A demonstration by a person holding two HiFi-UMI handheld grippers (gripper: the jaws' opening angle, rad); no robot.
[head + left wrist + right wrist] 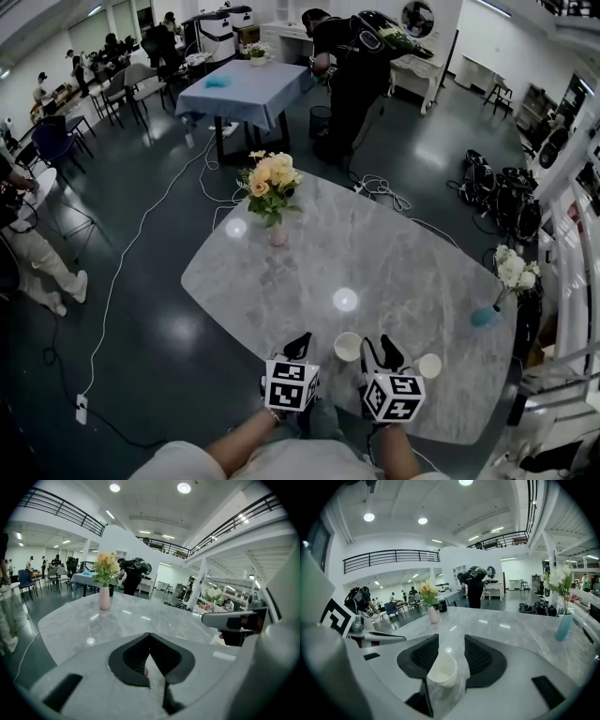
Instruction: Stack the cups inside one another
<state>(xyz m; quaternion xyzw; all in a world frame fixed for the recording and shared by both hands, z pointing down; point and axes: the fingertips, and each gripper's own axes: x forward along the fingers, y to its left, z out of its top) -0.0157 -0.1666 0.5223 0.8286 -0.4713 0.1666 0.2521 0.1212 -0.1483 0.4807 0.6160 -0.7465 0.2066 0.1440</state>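
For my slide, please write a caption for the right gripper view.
White paper cup between the right gripper's parted jaws, marble table beyond.

Upright white cup [348, 346], second cup [429, 366] apart

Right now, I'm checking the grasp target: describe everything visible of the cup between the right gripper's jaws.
The cup is white, paper by its look, with a rolled rim and an empty inside. It stands upright, mouth up, in the gap of the right gripper, nearer its left jaw. The jaws stand apart and don't clamp it. Its lower wall is blurred.
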